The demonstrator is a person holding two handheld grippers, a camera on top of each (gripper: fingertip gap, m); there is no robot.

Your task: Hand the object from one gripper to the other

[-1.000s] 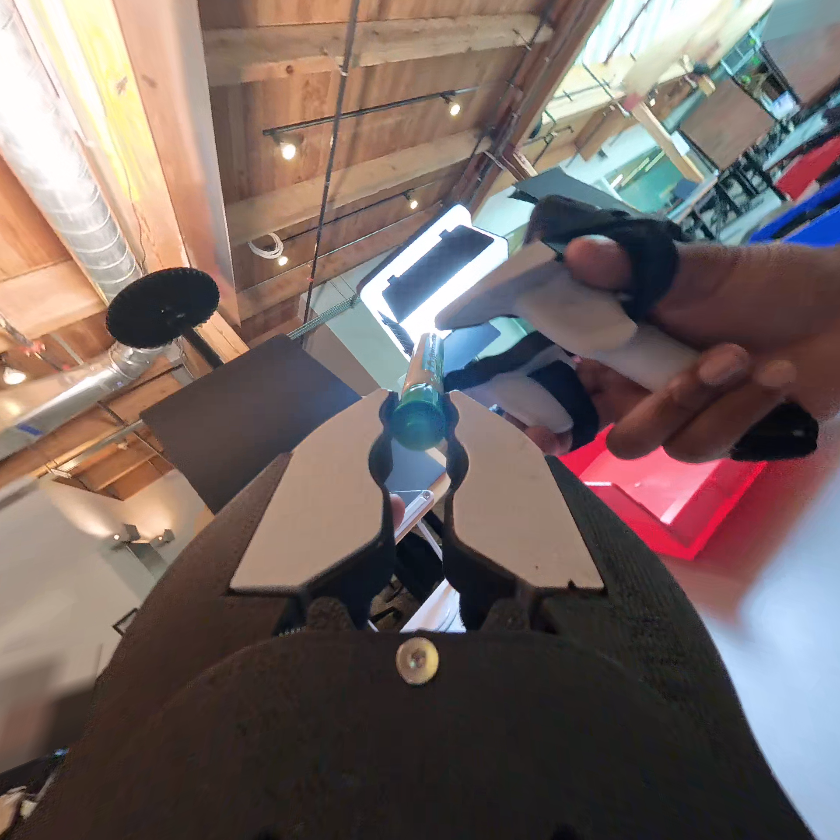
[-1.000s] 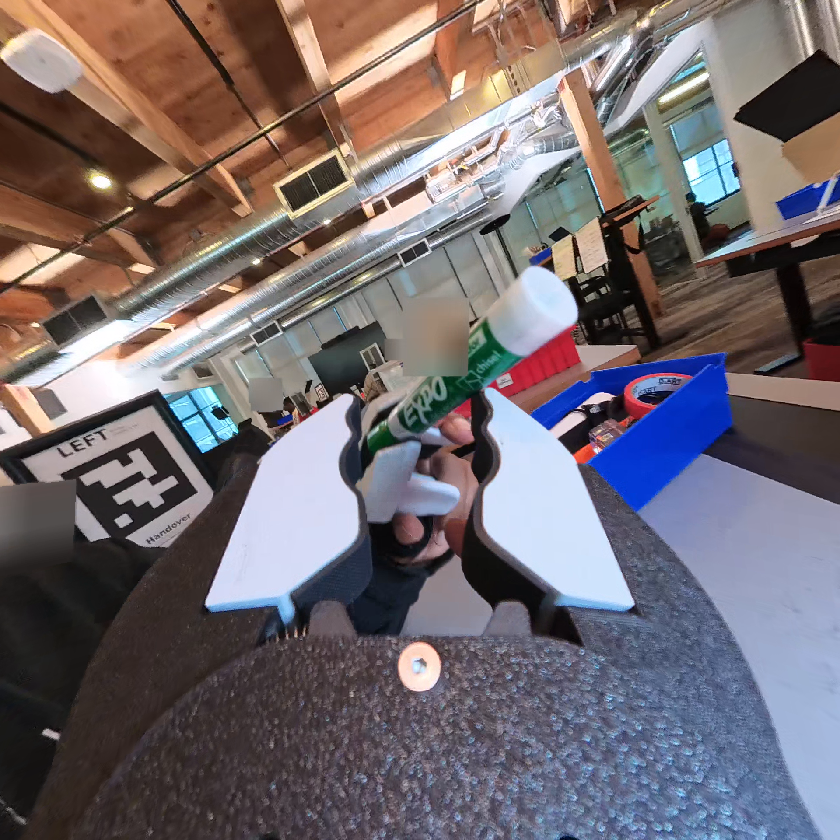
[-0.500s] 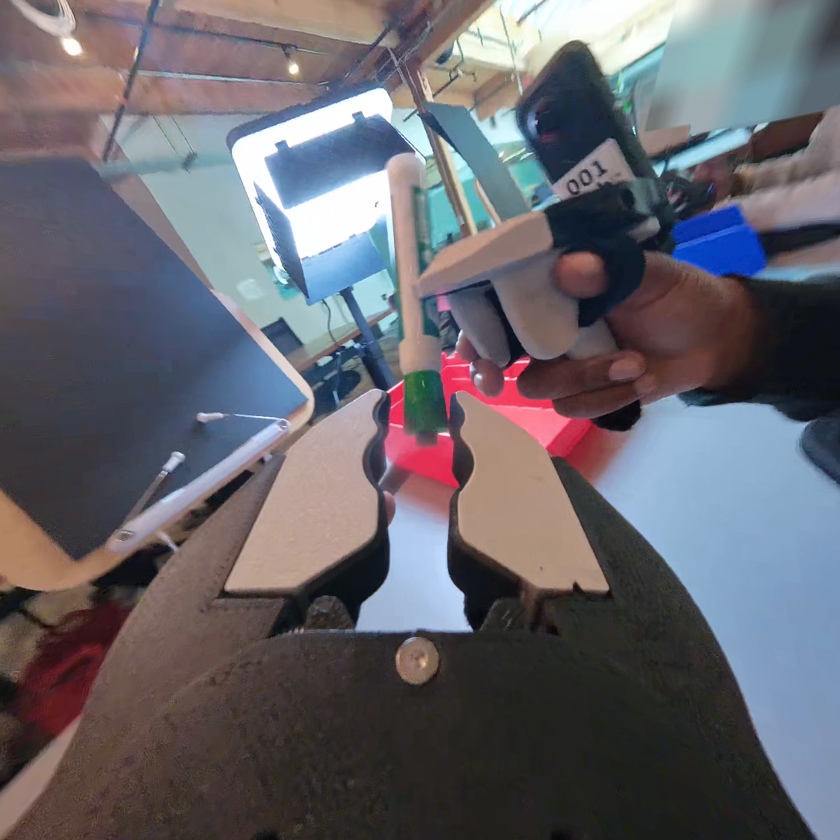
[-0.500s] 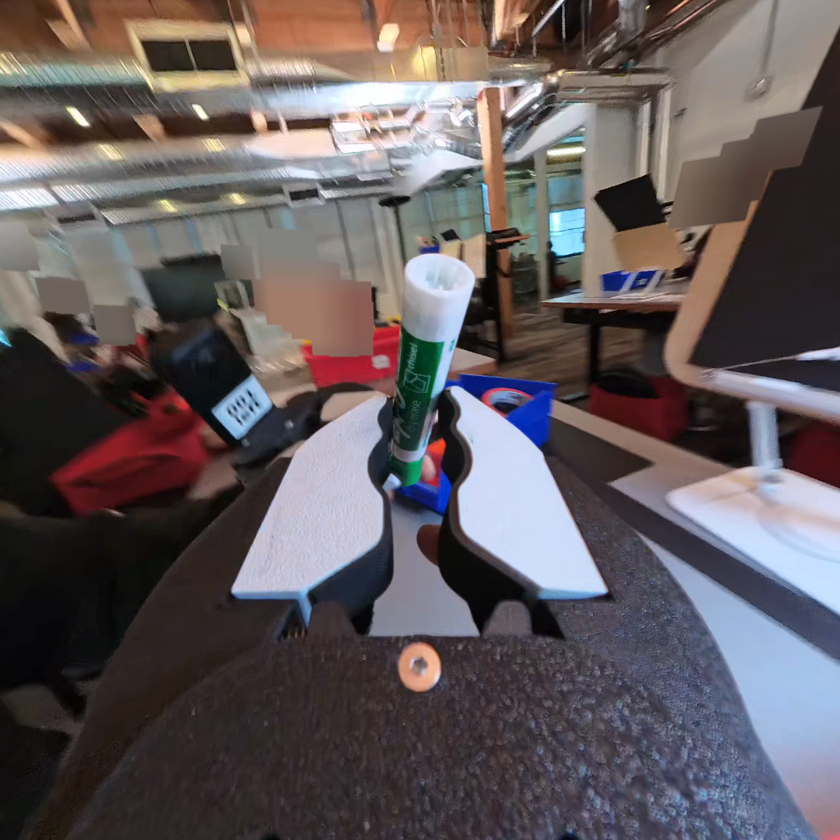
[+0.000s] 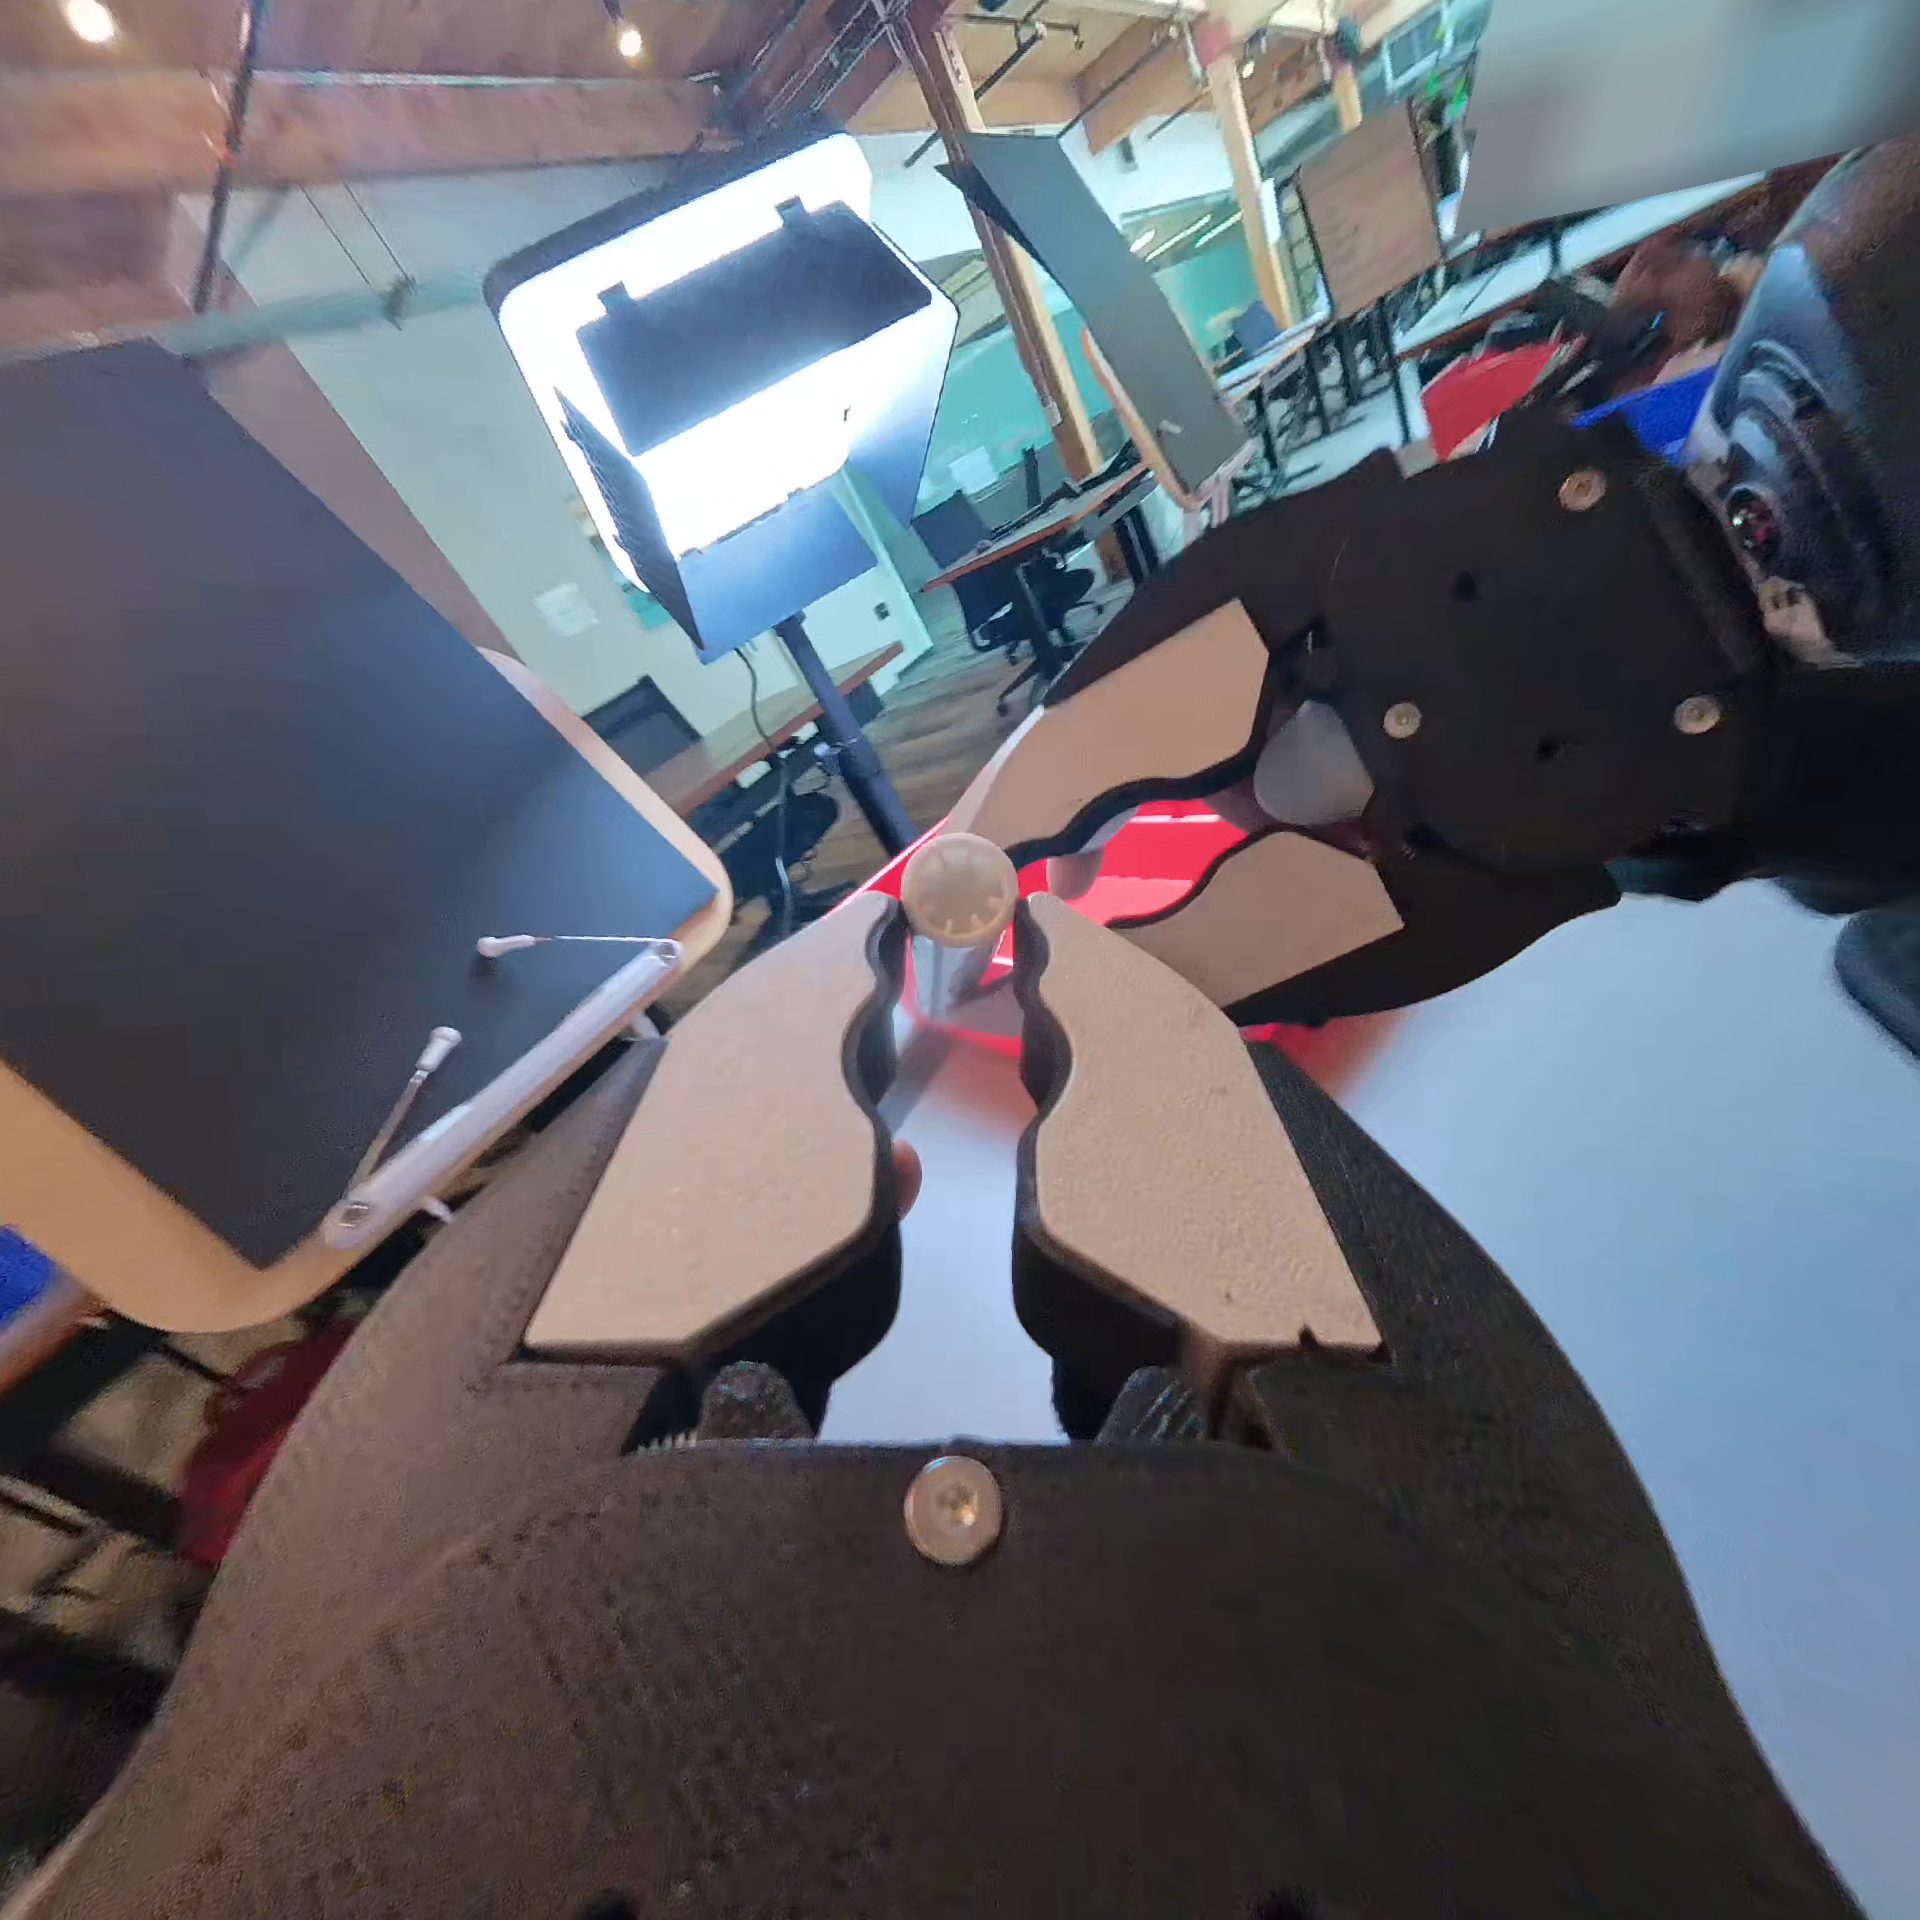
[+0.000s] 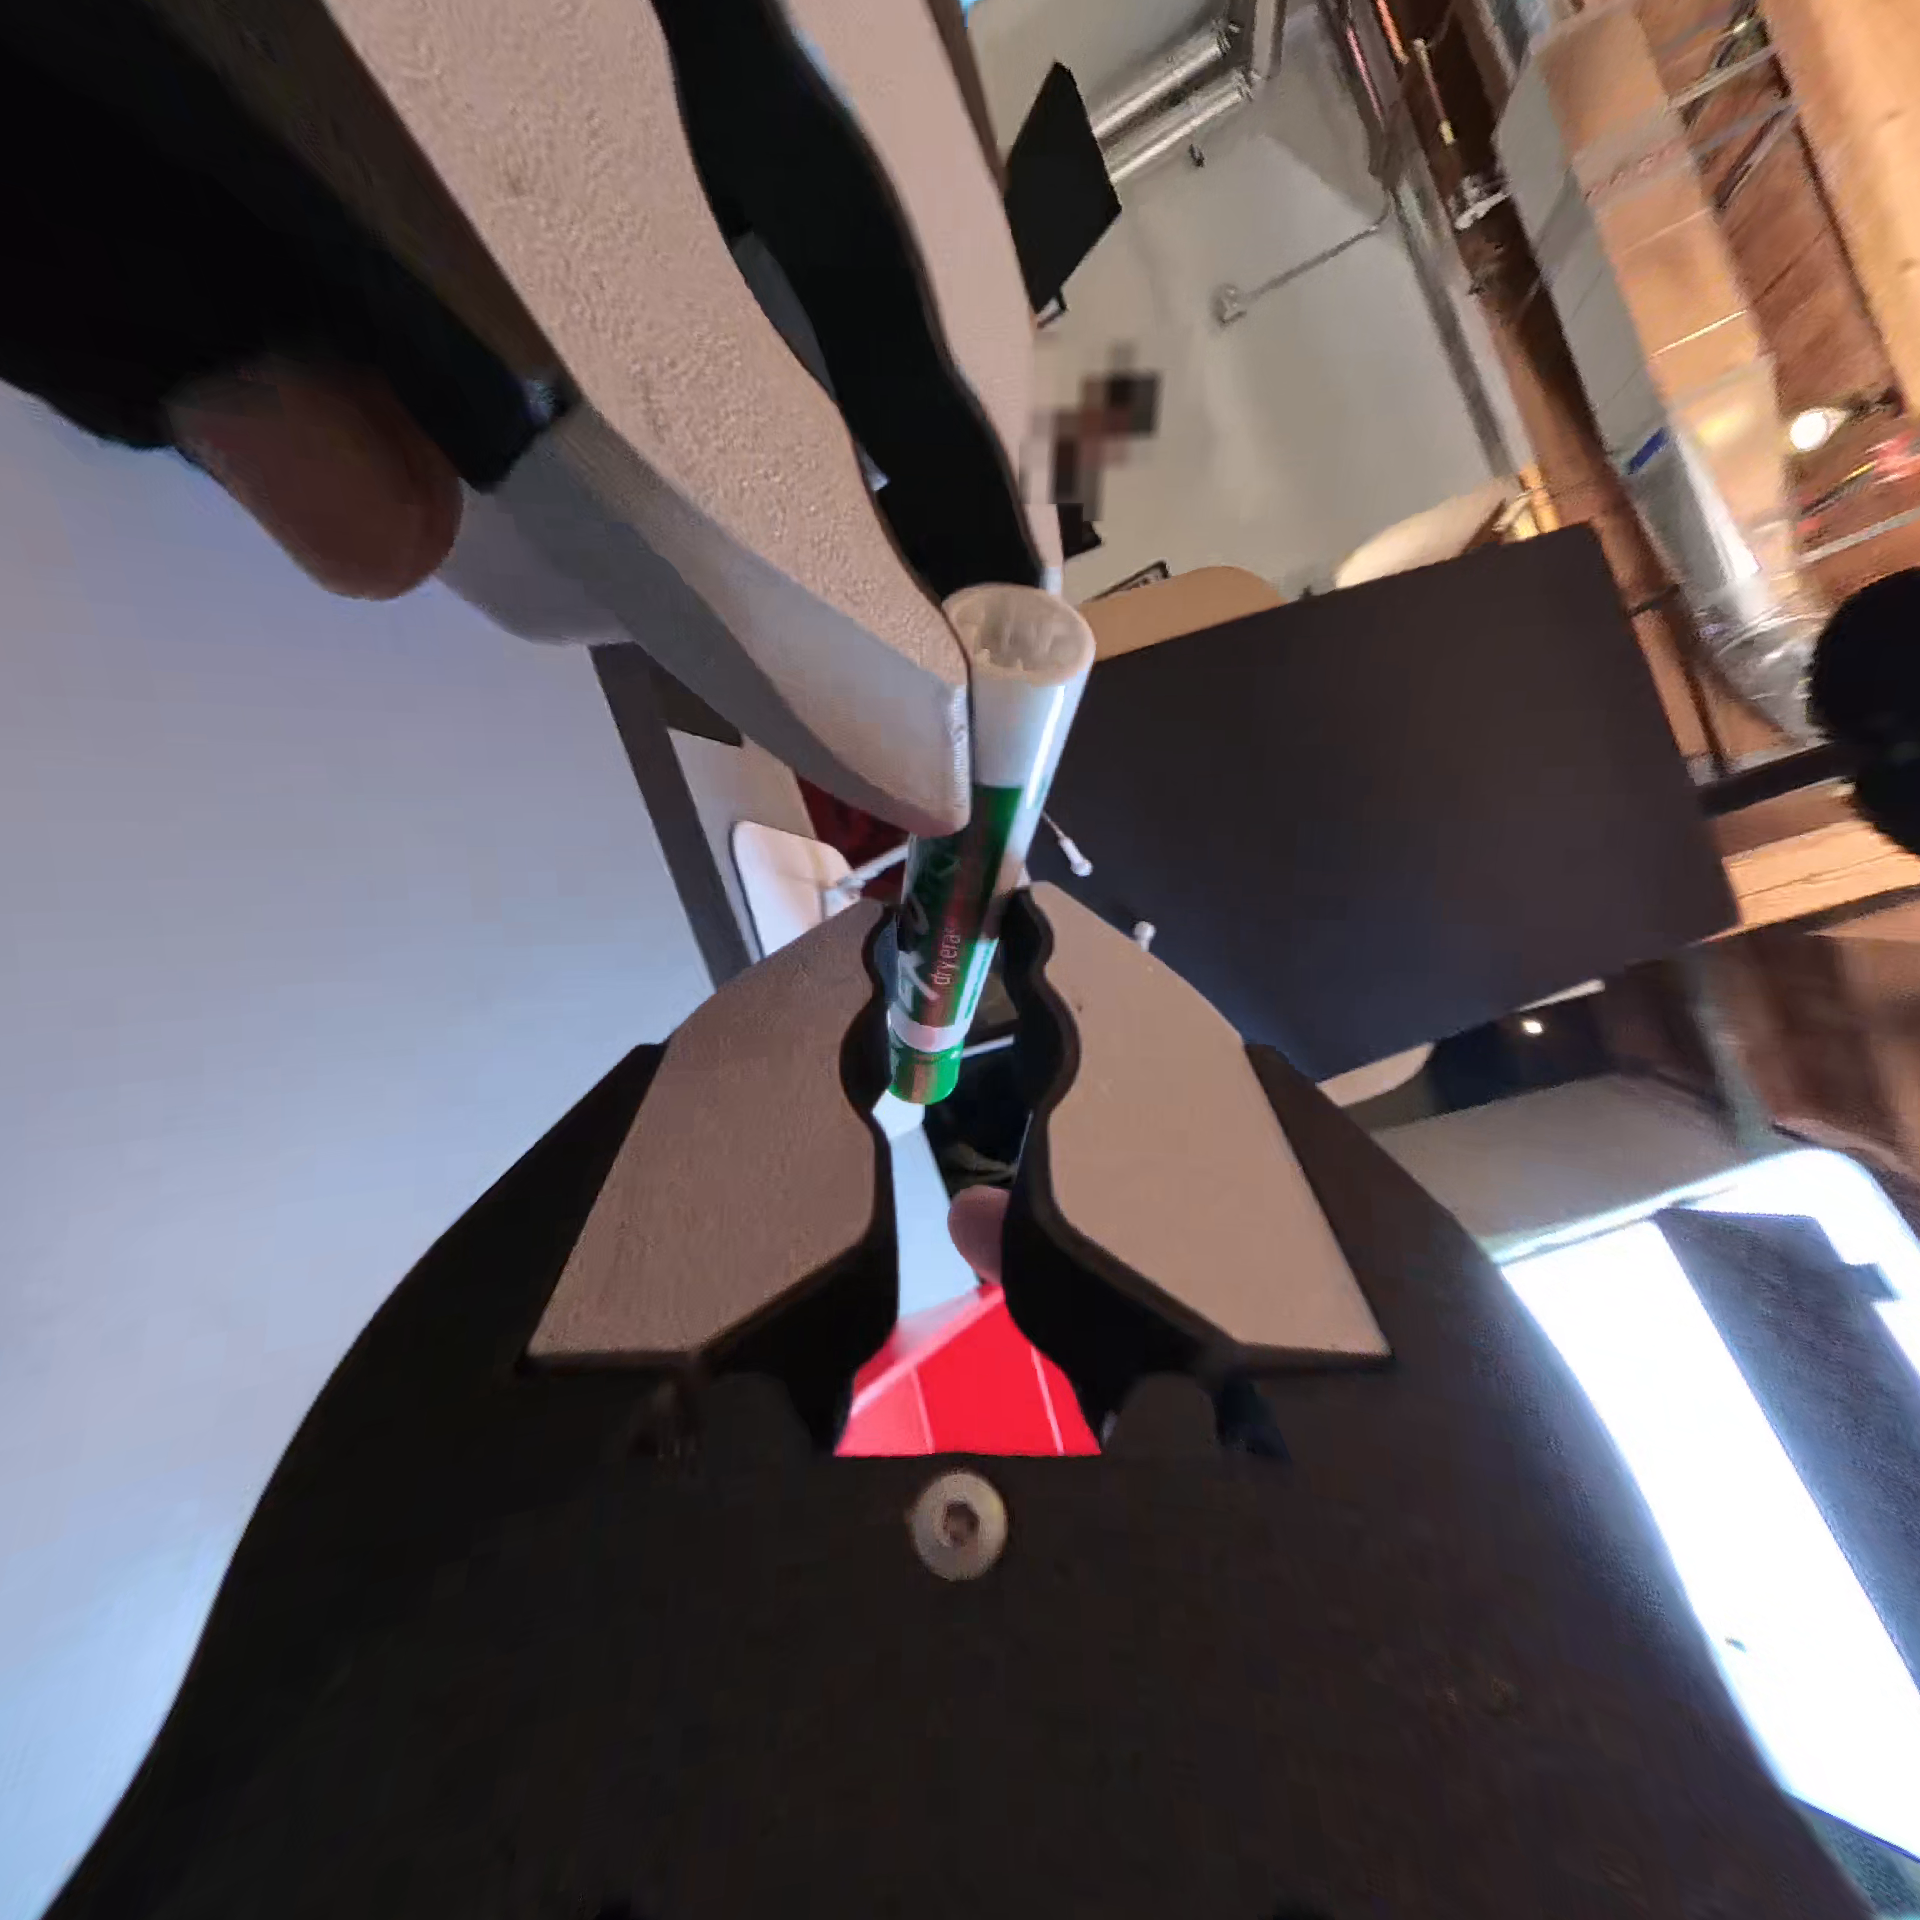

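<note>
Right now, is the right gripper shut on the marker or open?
Shut on it. In its own view the right gripper pinches the green-and-white marker between its tips, while the left gripper's tip touches the white end.

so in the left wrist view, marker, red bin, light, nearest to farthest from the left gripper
1. marker: right between the left gripper's fingertips, white end toward the camera.
2. red bin: just beyond the tips, slightly right, low on the table.
3. light: far back, up and left, on a stand.
</note>
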